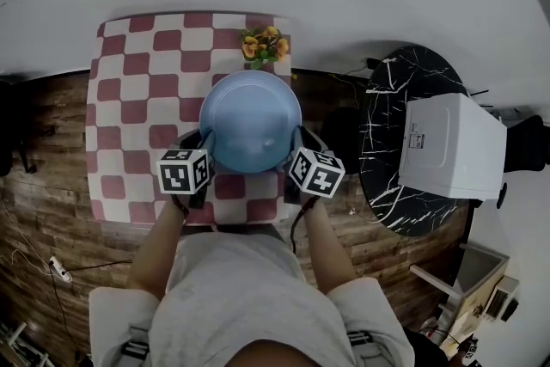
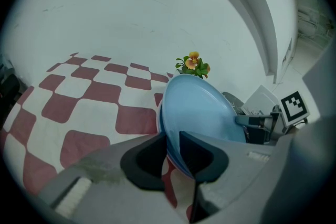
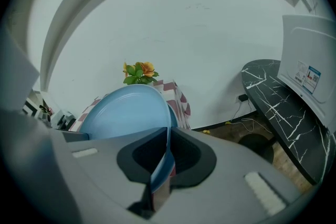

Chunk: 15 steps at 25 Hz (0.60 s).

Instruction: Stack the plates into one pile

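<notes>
While the left gripper (image 2: pixel 170 152) pinches one side of the round pale-blue plate's (image 1: pixel 249 120) near rim and the right gripper (image 3: pixel 167 157) pinches the other, the plate is held over the red-and-white checked desk (image 1: pixel 137 99), just before the orange flowers (image 1: pixel 264 45).

Head view steeply overhead, gripper views close along jaws, all sharing blue plate (image 1: pixel 249 120)

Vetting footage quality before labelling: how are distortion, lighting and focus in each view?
Head view: fisheye bows the checkered table, light even, no glare. Left gripper view: dark circular vignette, blue plate sharp. Right gripper view: same vignette, wall lines bend into arches.
</notes>
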{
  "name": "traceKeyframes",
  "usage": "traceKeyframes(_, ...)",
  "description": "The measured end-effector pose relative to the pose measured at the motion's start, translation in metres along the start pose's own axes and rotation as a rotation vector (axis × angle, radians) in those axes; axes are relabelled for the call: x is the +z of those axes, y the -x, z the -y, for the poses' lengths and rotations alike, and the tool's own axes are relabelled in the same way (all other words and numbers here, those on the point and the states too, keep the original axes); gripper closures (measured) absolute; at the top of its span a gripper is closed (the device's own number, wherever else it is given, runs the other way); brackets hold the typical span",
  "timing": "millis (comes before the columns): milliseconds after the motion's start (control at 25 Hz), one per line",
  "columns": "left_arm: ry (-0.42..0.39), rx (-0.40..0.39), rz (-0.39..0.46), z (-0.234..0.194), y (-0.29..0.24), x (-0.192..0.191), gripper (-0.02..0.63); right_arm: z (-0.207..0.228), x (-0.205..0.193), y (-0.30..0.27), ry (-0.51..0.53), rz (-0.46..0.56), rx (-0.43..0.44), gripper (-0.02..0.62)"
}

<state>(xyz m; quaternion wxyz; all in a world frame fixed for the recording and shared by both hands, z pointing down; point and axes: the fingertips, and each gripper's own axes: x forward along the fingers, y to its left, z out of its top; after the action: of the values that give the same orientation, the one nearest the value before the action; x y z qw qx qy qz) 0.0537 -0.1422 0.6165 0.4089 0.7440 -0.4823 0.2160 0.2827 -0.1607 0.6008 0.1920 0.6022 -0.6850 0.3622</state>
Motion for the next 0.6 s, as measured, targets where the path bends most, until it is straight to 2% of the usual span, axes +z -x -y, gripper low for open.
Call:
traceKeyframes(280, -0.029, 0.009, -0.003, 0.002, 0.000, -0.001, 0.503, 0.003, -0.003, -0.002, -0.006, -0.009, -0.006, 0.575)
traceKeyframes(600, -0.017, 0.034, 0.029, -0.006, 0.004, 0.005, 0.495, 0.011, -0.004, -0.007, -0.007, -0.010, -0.026, 0.568)
